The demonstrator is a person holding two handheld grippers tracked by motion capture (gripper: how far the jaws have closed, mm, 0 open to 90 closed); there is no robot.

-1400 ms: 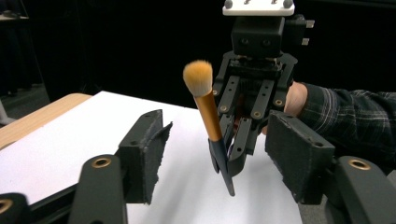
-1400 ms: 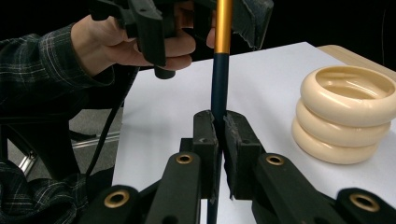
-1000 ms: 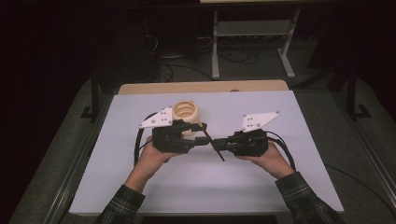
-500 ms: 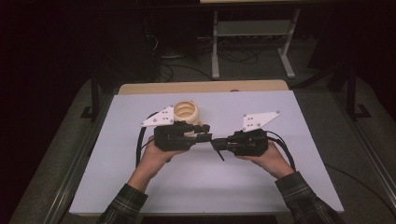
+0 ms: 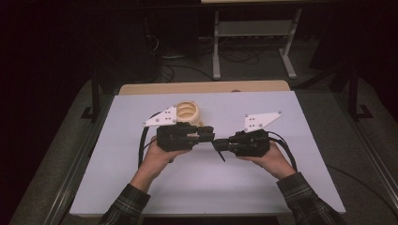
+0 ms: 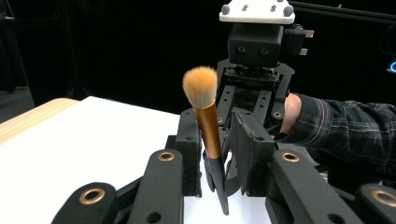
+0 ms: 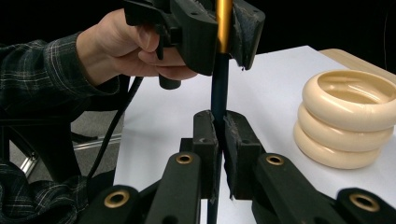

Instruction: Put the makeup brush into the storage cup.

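A makeup brush (image 6: 208, 126) with tan bristles, a gold ferrule and a dark handle (image 7: 218, 93) stands upright between the two grippers. My right gripper (image 7: 220, 135) is shut on the dark handle. My left gripper (image 6: 217, 140) faces it, its jaws on either side of the gold ferrule. These jaws have just been closing, and a small gap still shows beside the ferrule. In the high view the left gripper (image 5: 209, 133) and the right gripper (image 5: 218, 144) meet tip to tip at the table's middle.
A cream holder shaped like stacked rings (image 5: 187, 112) stands just behind the left gripper, and it also appears at the right of the right gripper view (image 7: 348, 116). The white table top (image 5: 141, 187) has a wooden strip along its far edge (image 5: 202, 86).
The left gripper's jaws have drawn closer around the brush's ferrule. Both hands have stayed where they were.
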